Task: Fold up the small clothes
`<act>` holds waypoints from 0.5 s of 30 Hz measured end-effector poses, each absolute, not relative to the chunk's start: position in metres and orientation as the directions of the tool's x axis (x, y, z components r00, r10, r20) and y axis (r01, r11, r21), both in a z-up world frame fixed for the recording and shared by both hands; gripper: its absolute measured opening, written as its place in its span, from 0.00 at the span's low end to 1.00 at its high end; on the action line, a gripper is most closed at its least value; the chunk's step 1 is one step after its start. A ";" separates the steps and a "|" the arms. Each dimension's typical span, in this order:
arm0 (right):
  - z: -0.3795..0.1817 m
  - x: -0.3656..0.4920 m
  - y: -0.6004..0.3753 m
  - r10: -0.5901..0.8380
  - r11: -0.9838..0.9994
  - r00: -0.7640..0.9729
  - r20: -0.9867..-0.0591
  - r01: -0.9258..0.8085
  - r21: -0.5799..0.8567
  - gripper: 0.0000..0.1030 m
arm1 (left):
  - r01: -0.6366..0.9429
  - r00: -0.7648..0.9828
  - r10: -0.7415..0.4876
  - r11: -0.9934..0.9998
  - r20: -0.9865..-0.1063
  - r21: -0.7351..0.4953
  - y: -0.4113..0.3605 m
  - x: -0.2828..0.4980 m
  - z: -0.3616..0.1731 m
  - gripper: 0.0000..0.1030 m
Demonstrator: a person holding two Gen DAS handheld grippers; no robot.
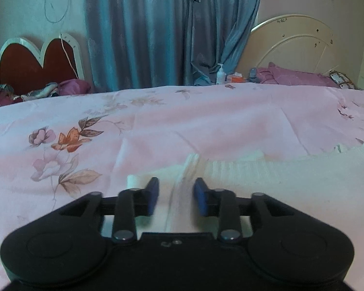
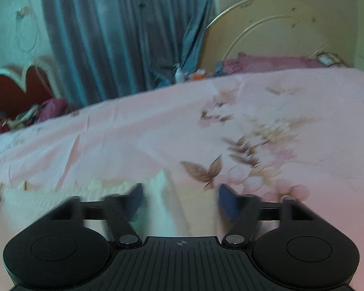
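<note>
I have both tools low over the bed (image 1: 206, 121), each at one end of a small white garment (image 1: 267, 177) lying flat on the pink flowered sheet. My left tool (image 1: 176, 198) stands partly open, its blue pads apart with a raised ridge of the white cloth between them, not pinched as far as I can see. My right tool (image 2: 179, 201) is spread wider and holds nothing, the garment's right edge (image 2: 157, 194) lying between its pads. I judge the work early: the garment looks spread out, perhaps with 1 fold along its edge, and further folds remain.
</note>
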State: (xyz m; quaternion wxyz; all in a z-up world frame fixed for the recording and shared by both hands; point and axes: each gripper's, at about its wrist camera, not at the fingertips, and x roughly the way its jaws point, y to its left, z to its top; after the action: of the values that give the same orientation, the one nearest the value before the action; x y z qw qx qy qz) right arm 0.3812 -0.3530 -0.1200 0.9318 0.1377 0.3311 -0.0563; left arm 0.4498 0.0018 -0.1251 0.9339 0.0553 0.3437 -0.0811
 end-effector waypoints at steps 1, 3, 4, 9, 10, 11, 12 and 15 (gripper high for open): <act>-0.116 0.378 -0.353 -0.015 0.955 0.774 -0.633 0.198 0.219 0.67 | 0.187 0.748 -0.113 0.981 -0.654 0.043 0.003 0.448 -0.123 0.52; -0.108 0.371 -0.349 -0.013 0.956 0.784 -0.621 0.192 0.223 0.67 | 0.172 0.751 -0.101 0.984 -0.653 0.046 0.005 0.442 -0.116 0.66; -0.104 0.368 -0.346 -0.008 0.958 0.788 -0.616 0.184 0.222 0.67 | 0.168 0.758 -0.097 0.985 -0.645 0.049 0.005 0.438 -0.112 0.66; -0.092 0.357 -0.318 0.046 0.972 0.788 -0.614 0.106 0.208 0.67 | 0.170 0.763 -0.100 0.984 -0.638 0.049 -0.002 0.416 -0.091 0.70; -0.091 0.356 -0.313 0.059 0.972 0.786 -0.616 0.096 0.215 0.67 | 0.175 0.763 -0.104 0.983 -0.638 0.049 -0.006 0.413 -0.088 0.71; -0.092 0.354 -0.306 0.068 0.972 0.783 -0.618 0.087 0.217 0.65 | 0.187 0.761 -0.115 0.981 -0.639 0.046 -0.009 0.409 -0.085 0.72; -0.092 0.353 -0.299 0.083 0.974 0.777 -0.624 0.071 0.217 0.54 | 0.199 0.759 -0.127 0.979 -0.639 0.041 -0.013 0.406 -0.083 0.73; -0.096 0.352 -0.281 0.111 0.977 0.759 -0.642 0.037 0.212 0.44 | 0.238 0.749 -0.163 0.971 -0.643 0.031 -0.028 0.398 -0.080 0.74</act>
State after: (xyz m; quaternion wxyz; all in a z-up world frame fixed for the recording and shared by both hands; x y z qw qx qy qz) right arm 0.3524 -0.2814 -0.0958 0.9317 0.1065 0.3468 0.0197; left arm 0.3981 -0.0277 -0.0797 0.9334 0.0554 0.3378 -0.1075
